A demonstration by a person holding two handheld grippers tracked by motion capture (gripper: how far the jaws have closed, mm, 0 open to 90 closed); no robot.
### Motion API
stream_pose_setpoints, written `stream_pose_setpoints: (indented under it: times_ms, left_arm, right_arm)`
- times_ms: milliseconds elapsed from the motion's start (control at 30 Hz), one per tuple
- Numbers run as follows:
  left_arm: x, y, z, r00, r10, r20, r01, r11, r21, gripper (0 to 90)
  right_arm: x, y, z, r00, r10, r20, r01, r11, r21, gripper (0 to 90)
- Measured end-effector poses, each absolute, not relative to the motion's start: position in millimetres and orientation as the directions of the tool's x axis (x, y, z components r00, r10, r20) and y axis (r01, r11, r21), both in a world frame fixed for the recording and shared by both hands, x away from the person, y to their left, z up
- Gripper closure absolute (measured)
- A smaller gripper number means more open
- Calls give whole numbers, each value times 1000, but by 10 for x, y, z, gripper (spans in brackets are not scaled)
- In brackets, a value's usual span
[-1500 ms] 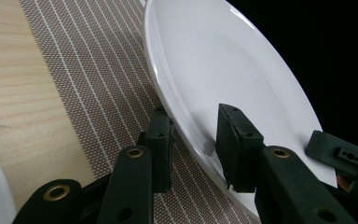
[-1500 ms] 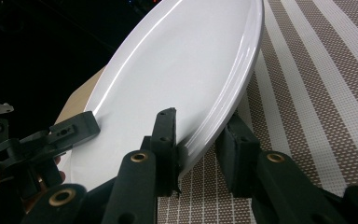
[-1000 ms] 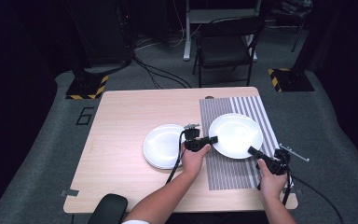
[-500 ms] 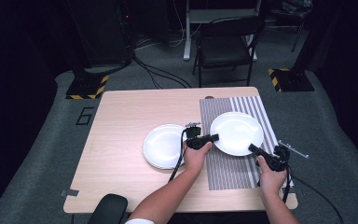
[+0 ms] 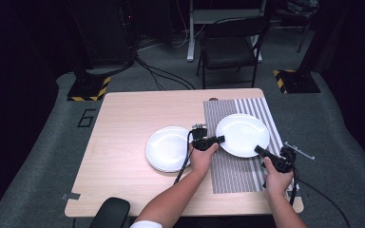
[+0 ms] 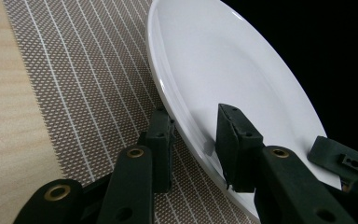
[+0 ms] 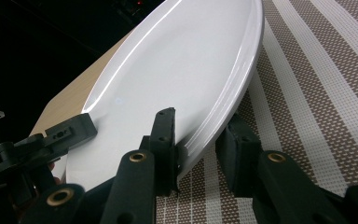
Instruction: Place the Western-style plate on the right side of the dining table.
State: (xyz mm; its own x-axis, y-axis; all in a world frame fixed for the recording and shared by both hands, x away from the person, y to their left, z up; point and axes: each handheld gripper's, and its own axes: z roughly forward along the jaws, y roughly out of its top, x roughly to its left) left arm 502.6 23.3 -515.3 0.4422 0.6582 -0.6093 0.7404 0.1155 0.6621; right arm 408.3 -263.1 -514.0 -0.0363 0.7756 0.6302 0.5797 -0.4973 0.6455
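A white plate (image 5: 242, 133) lies over the striped placemat (image 5: 237, 173) on the wooden table (image 5: 123, 123). My left gripper (image 5: 222, 138) is shut on its left rim, and my right gripper (image 5: 257, 150) is shut on its near right rim. In the left gripper view the jaws (image 6: 193, 126) straddle the plate (image 6: 223, 70) edge, one finger on top and one outside. The right gripper view shows the same hold (image 7: 198, 130) on the plate (image 7: 177, 70), with the left gripper (image 7: 65, 133) across it.
A stack of white plates (image 5: 168, 148) sits left of the placemat, close to my left hand. A black rounded object (image 5: 110, 213) rests at the table's front left edge. A folding chair (image 5: 230, 47) stands beyond the far edge.
The plate and both grippers have crept slightly away from me and to the right. Both holds look the same.
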Motion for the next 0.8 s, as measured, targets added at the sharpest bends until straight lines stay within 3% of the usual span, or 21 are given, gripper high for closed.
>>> stream_pose_setpoints:
  times_ms: [800]
  left_arm:
    - [5003,207,-5284,416,666,-619,761,118,638,671]
  right_arm:
    - [4087,-2624,-5235,16,774,633,605,-512,610,675]
